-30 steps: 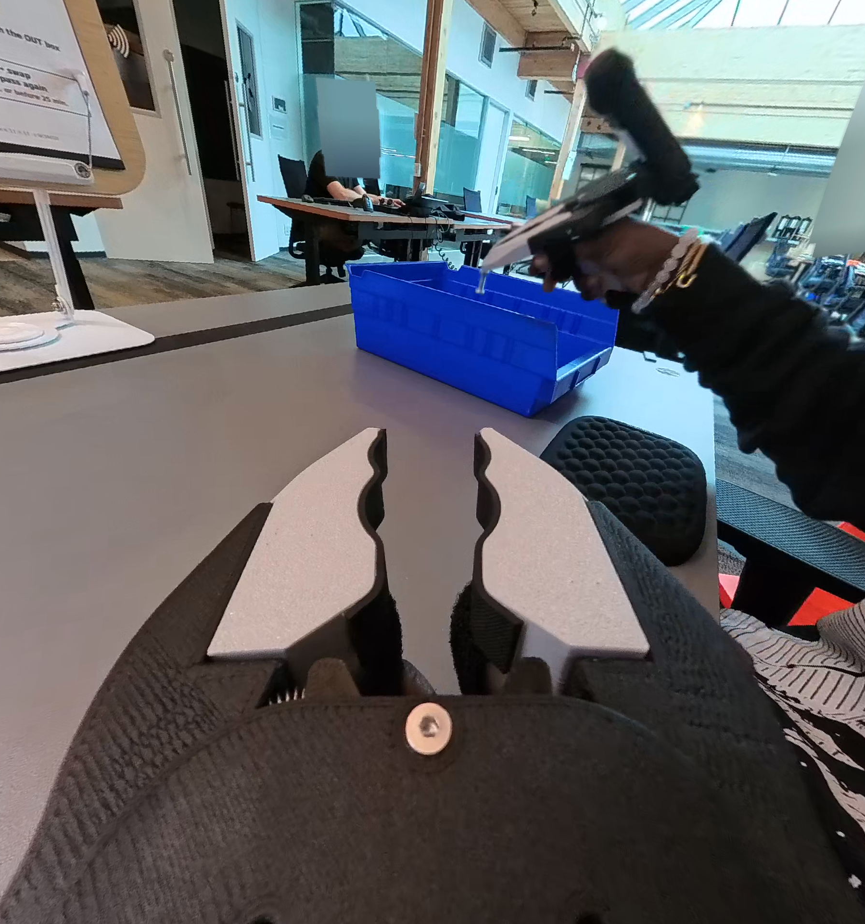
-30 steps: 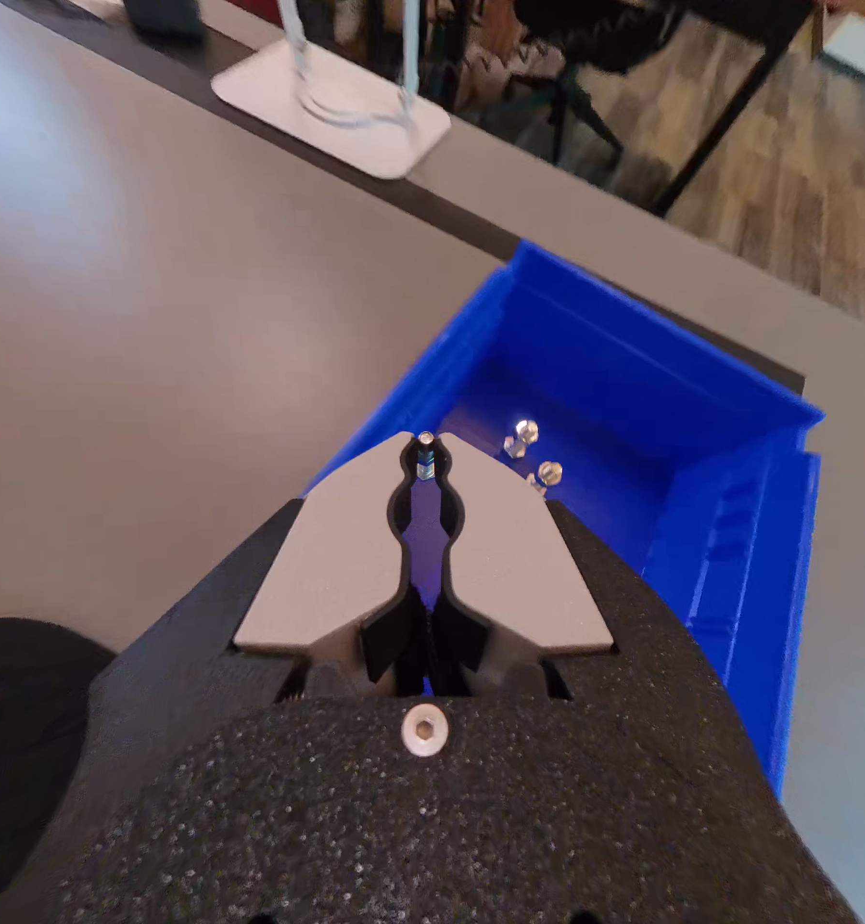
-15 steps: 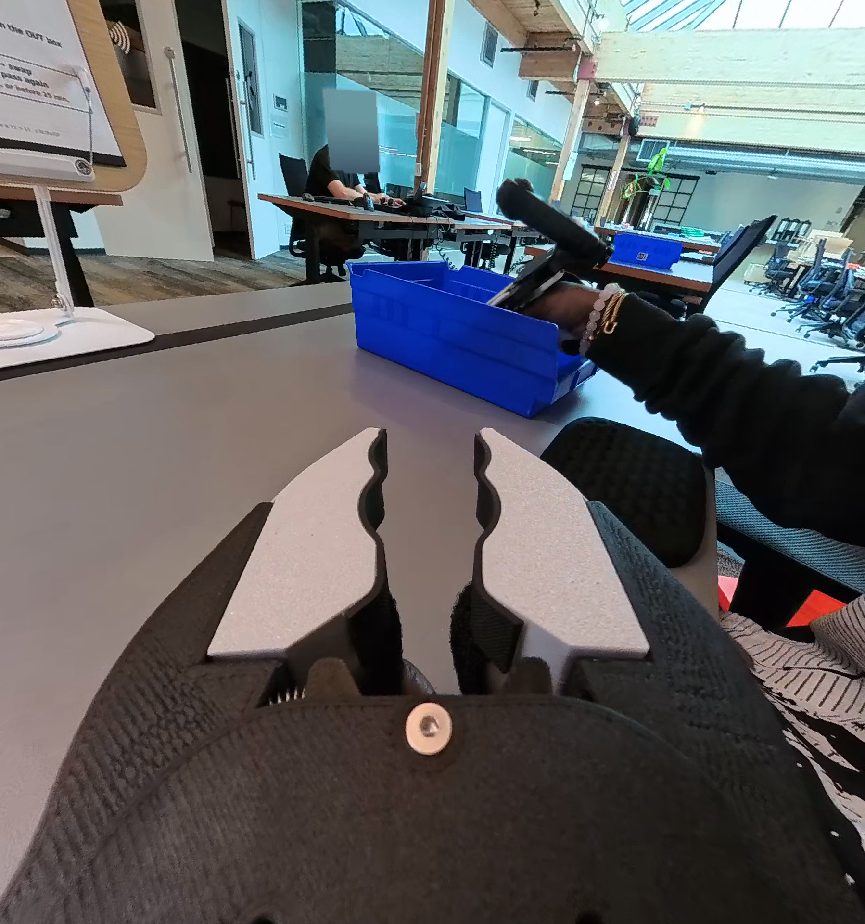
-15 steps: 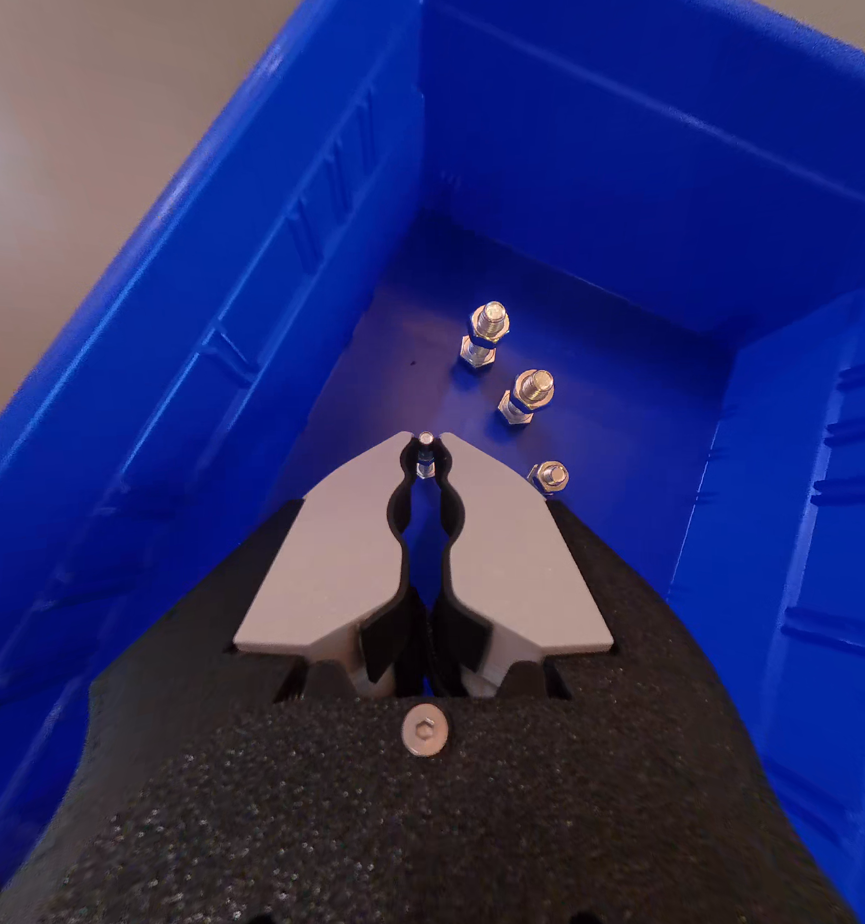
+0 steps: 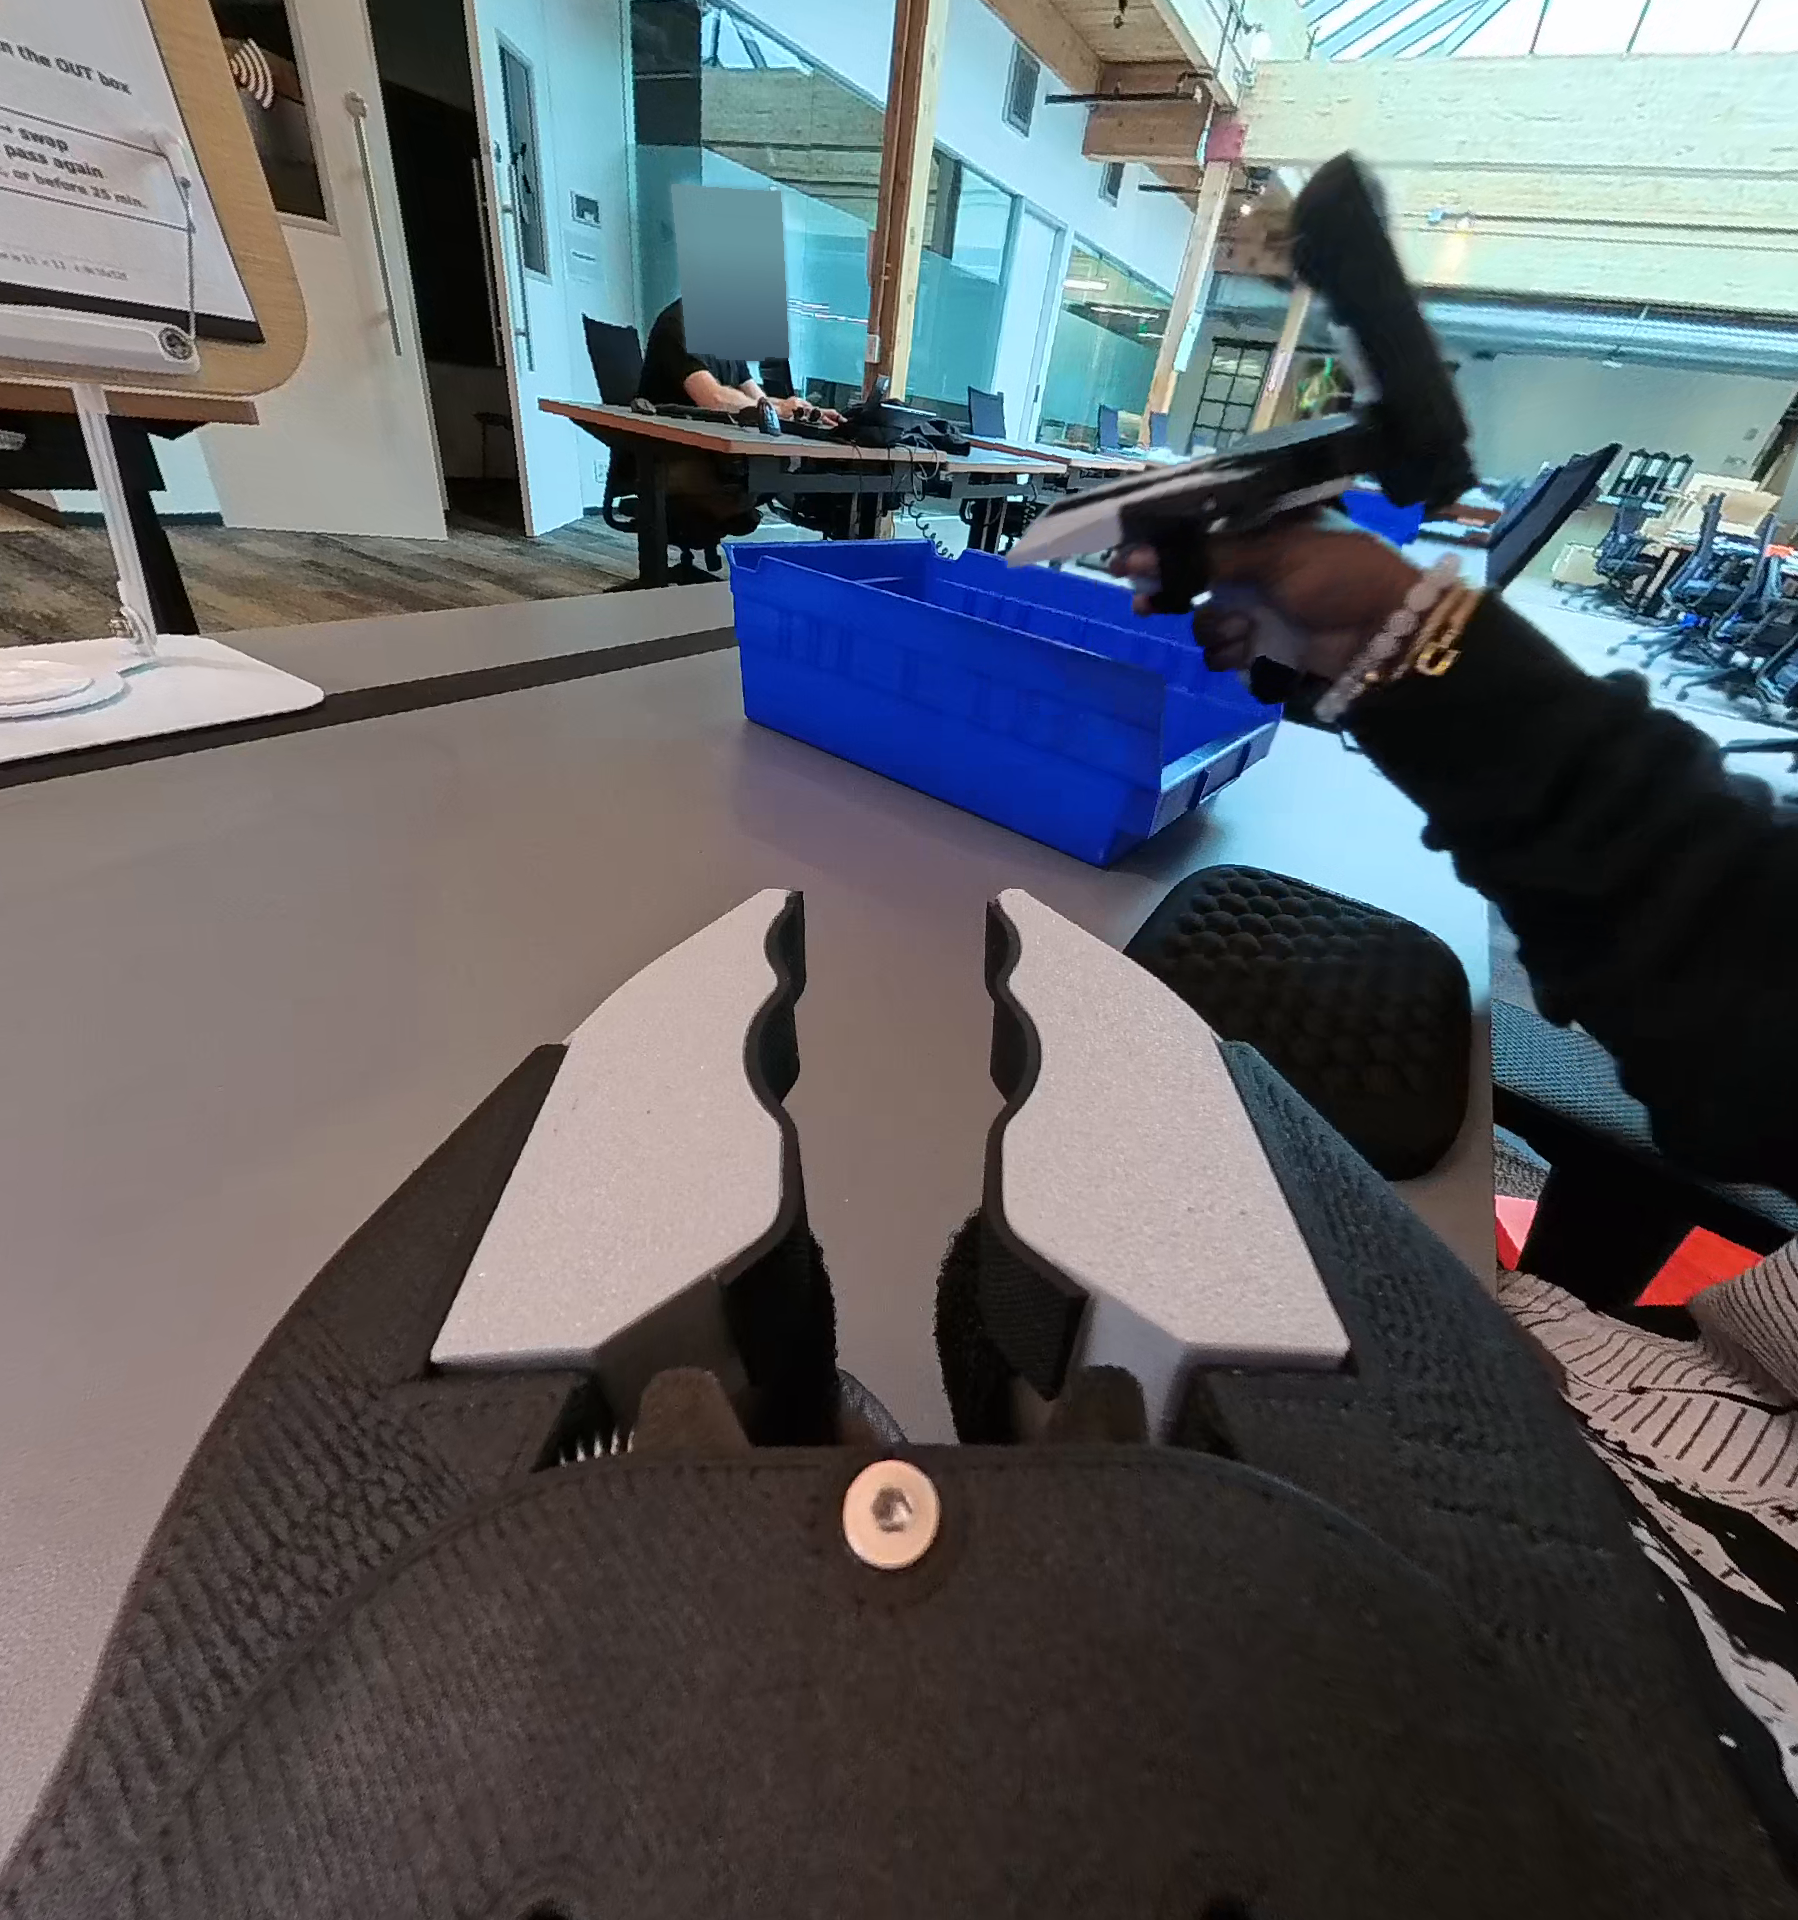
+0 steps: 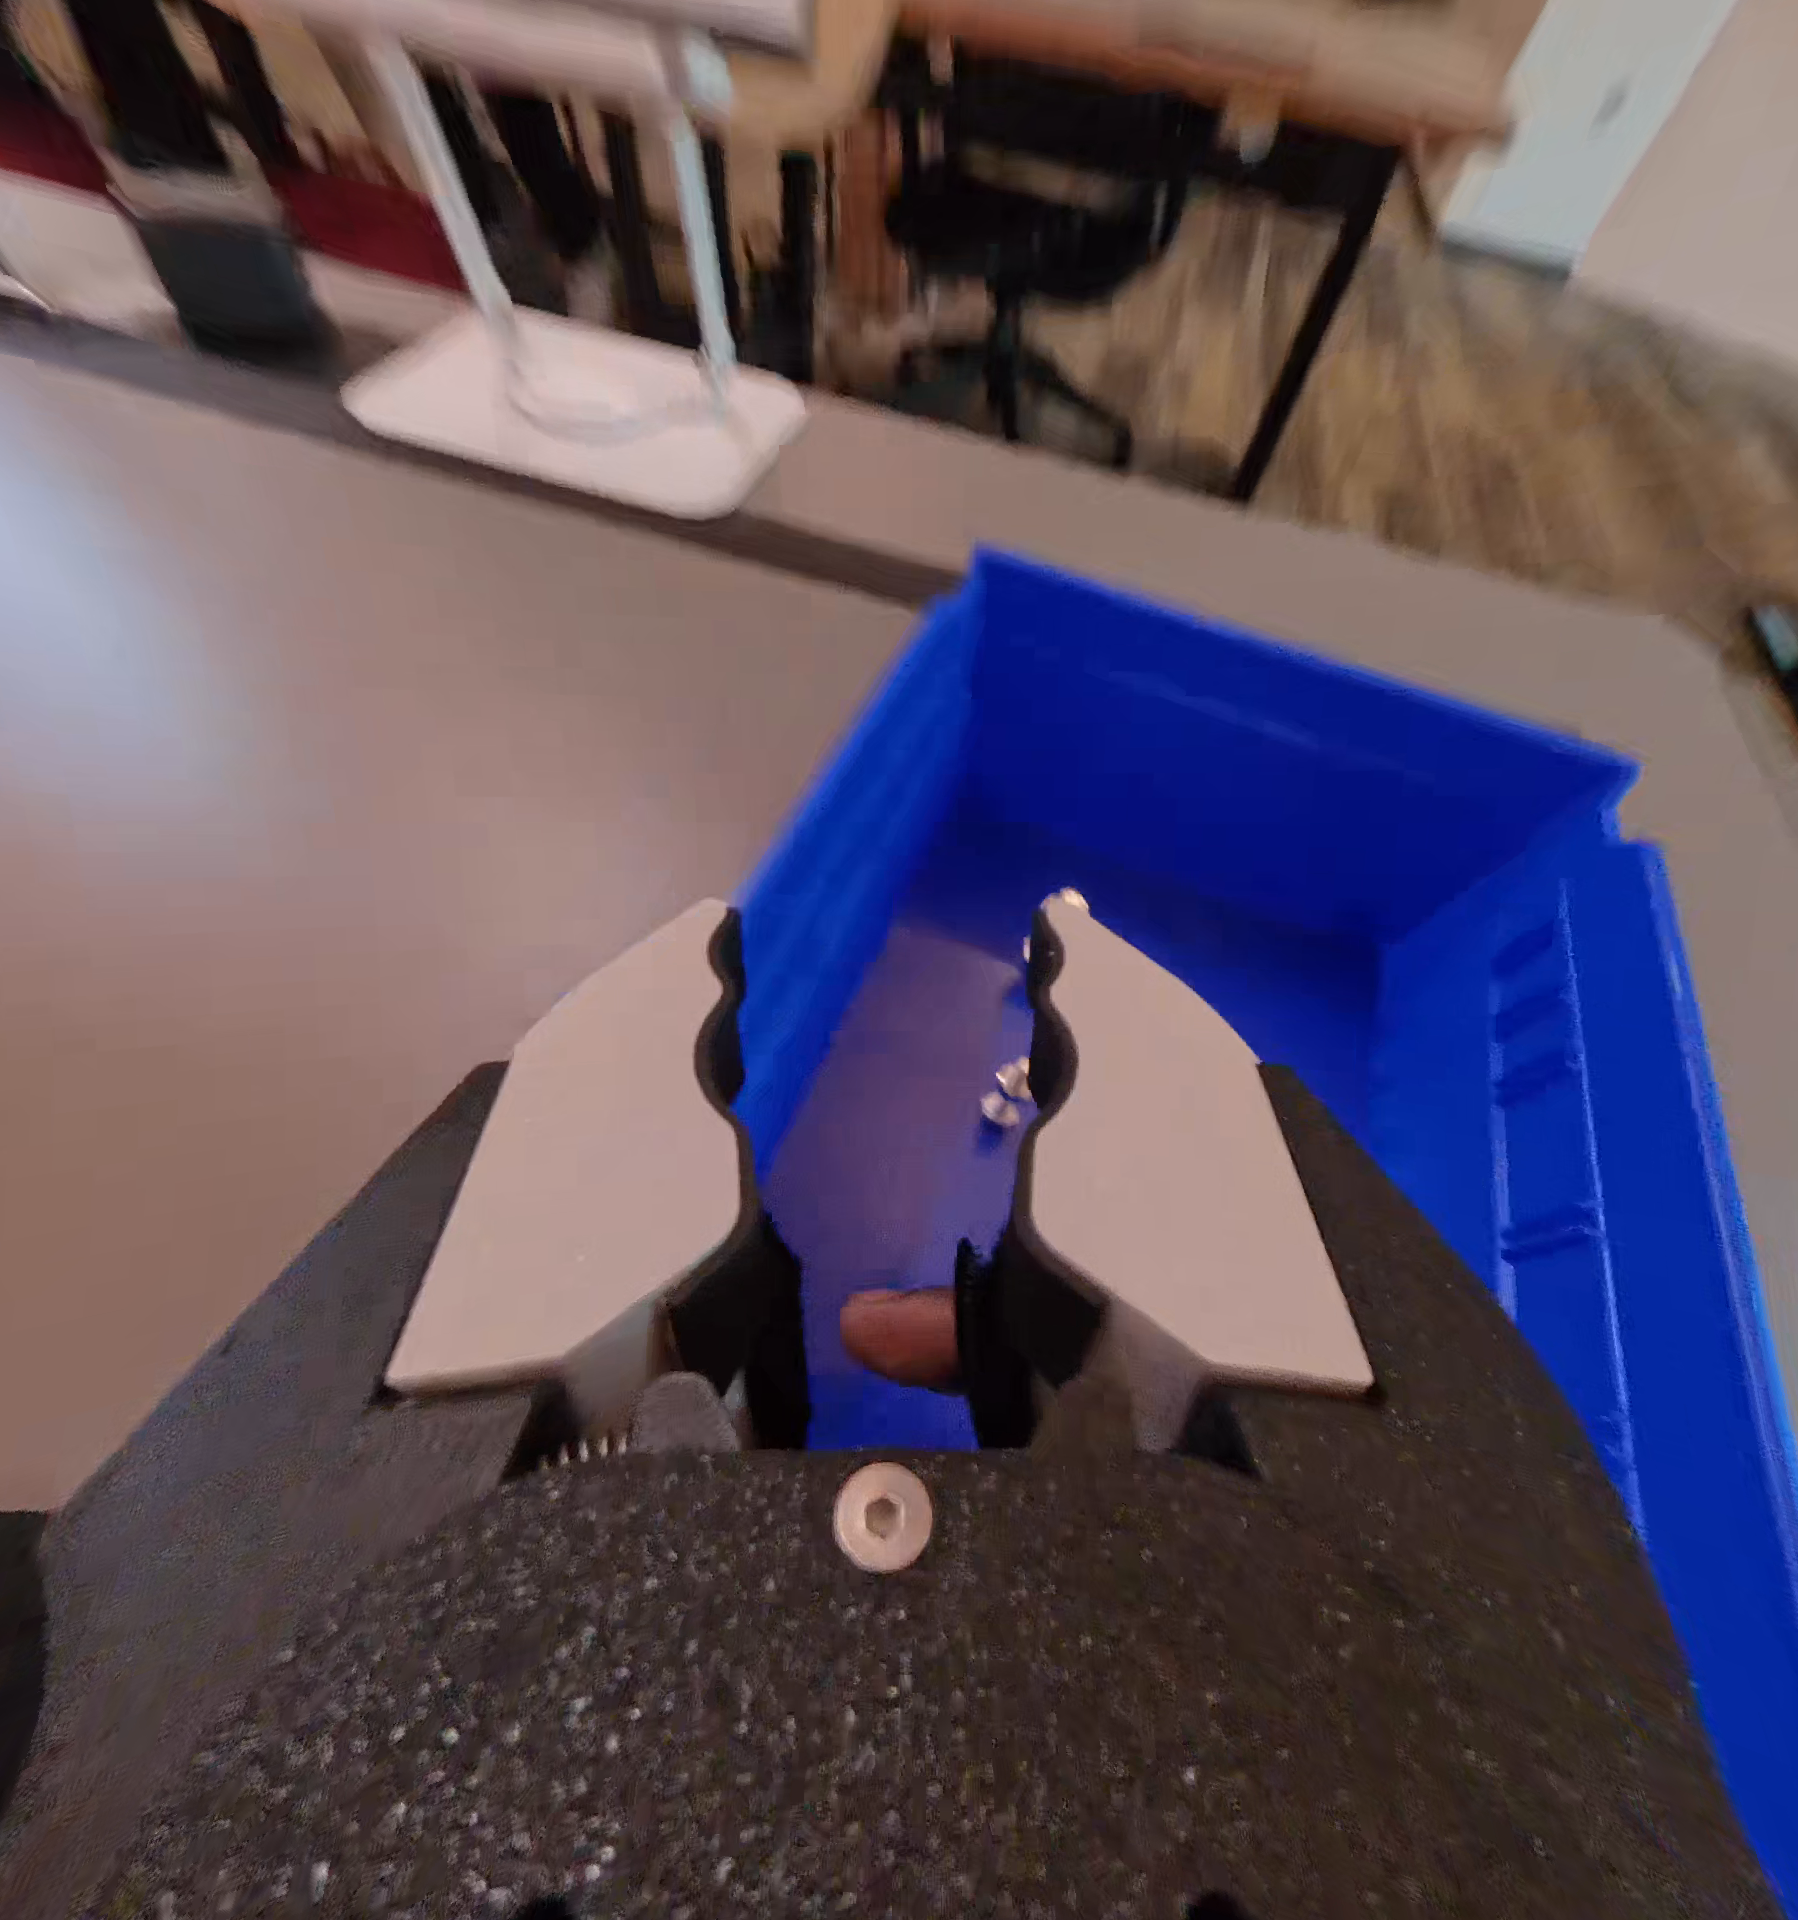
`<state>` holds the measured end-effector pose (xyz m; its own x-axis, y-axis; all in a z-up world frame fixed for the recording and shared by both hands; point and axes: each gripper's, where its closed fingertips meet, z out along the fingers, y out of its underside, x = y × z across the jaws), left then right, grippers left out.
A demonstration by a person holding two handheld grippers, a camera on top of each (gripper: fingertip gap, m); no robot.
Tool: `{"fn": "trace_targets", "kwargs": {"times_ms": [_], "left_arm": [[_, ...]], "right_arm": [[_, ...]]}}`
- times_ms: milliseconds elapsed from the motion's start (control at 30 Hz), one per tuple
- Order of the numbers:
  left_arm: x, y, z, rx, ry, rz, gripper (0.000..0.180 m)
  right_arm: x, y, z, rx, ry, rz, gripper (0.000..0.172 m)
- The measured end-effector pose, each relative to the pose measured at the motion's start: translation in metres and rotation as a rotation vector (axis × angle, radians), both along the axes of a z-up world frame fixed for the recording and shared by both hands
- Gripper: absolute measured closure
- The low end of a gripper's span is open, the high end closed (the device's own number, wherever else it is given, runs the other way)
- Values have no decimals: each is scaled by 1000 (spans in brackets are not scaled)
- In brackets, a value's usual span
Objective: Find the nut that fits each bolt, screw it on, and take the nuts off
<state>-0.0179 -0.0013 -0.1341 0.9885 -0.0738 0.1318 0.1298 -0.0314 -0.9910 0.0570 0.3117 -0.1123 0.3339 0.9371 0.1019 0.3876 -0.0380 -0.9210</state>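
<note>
My left gripper (image 5: 893, 909) is open and empty, low over the grey table (image 5: 407, 935). A blue bin (image 5: 978, 707) stands ahead of it to the right. My right gripper (image 6: 882, 920) is open with nothing between its pads, held above the near left corner of the blue bin (image 6: 1238, 790). Small silver bolts with nuts (image 6: 1004, 1091) lie on the bin floor; one bolt (image 6: 1066, 899) shows past my right fingertip. In the left wrist view the right gripper (image 5: 1082, 525) hangs over the bin in a person's hand.
A white stand base (image 5: 95, 686) sits at the table's far left, also in the right wrist view (image 6: 573, 436). A black textured pad (image 5: 1310, 1018) lies at the table's right edge. Office desks and chairs stand beyond. About 35 cm separates my left fingertips from my right.
My right gripper was shut on a small bolt, went down into the bin, then opened and rose out without it. My left gripper has not moved.
</note>
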Motion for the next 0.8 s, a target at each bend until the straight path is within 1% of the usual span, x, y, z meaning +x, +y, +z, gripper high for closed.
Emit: {"fn": "trace_targets", "kwargs": {"times_ms": [100,133,200,267,367,467,567,633,667,733,800], "left_arm": [[0,0,0,1,3,1,147],[1,0,1,2,5,2,147],[1,0,1,2,8,3,147],[2,0,1,2,12,3,147],[2,-1,4,16,18,5,147],[6,-8,15,56,2,-4,147],[9,-27,33,40,-37,-36,147],[-2,-49,44,-20,2,-22,147],[-10,-63,48,-75,41,-14,147],[-36,-96,52,-235,135,17,147],[-72,-132,53,-431,243,74,147]], "right_arm": [[5,-52,32,56,179,85,113],[7,-69,38,65,233,117,111],[11,-100,42,75,310,181,111],[11,-123,37,58,365,227,112],[5,-149,21,-9,410,306,112],[-2,-163,-1,-57,401,351,113],[-7,-170,-18,-61,367,376,113],[-7,-171,-18,-47,365,377,114],[-7,-171,-17,-40,372,381,115],[-6,-171,-17,-50,383,386,116],[-5,-169,-16,-66,399,382,117]]}}
